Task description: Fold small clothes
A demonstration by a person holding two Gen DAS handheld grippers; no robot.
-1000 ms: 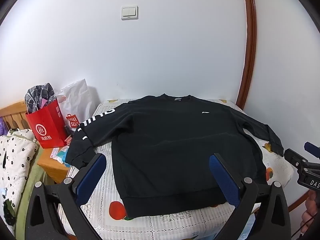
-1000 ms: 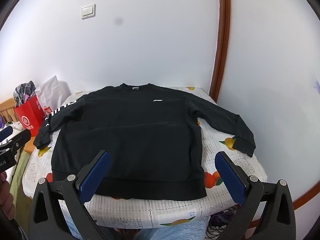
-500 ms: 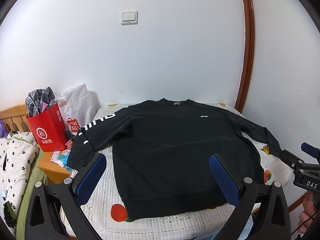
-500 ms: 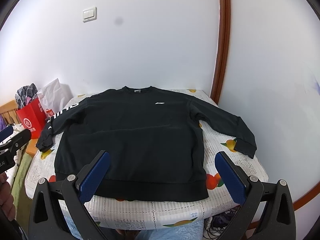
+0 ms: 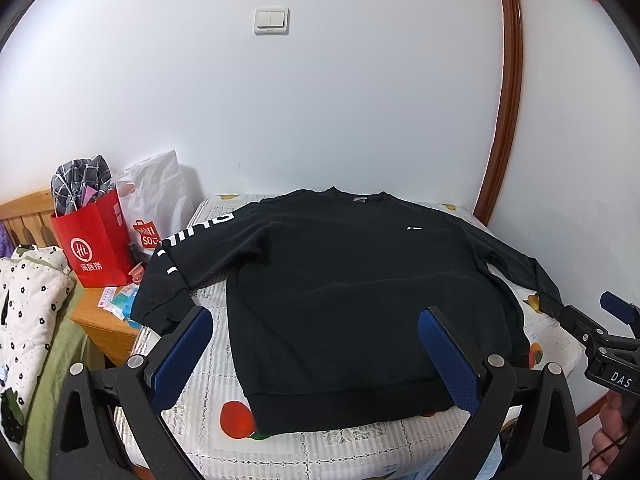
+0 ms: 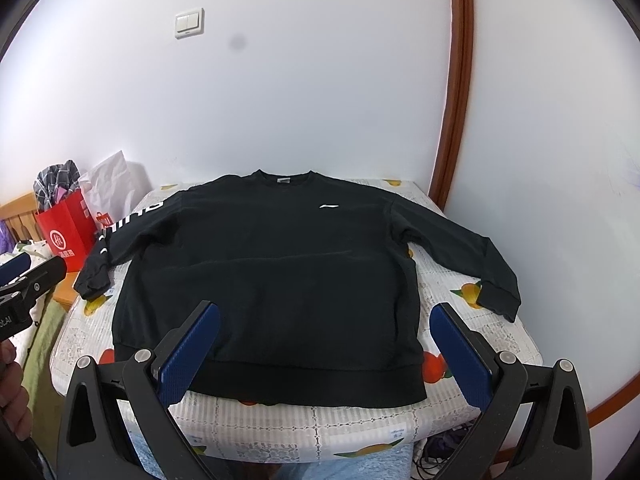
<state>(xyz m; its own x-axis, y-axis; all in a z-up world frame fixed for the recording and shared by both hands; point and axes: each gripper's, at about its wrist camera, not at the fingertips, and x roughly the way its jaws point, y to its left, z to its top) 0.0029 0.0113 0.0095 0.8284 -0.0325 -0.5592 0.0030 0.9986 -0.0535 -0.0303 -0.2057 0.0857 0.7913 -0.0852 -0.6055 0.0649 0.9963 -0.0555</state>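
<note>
Both tools point(image 5: 316, 350) point(image 6: 326, 340) gape empty above black sweatshirt point(image 6: 272, 268); bag point(image 5: 146, 234) reads "MINISO".

A home bedroom: wooden bed frame point(image 5: 24, 210), spotted quilt point(image 5: 28, 300), nightstand point(image 5: 104, 320) holding shopping bags point(image 5: 96, 248), wall switch point(image 5: 272, 21).

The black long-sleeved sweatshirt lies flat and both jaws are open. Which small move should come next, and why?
Probably lower the right gripper toward the right sleeve cuff to fold that sleeve inward. The black long-sleeved sweatshirt lies spread flat on the fruit-print cloth, sleeves out, and neither gripper holds anything.
</note>
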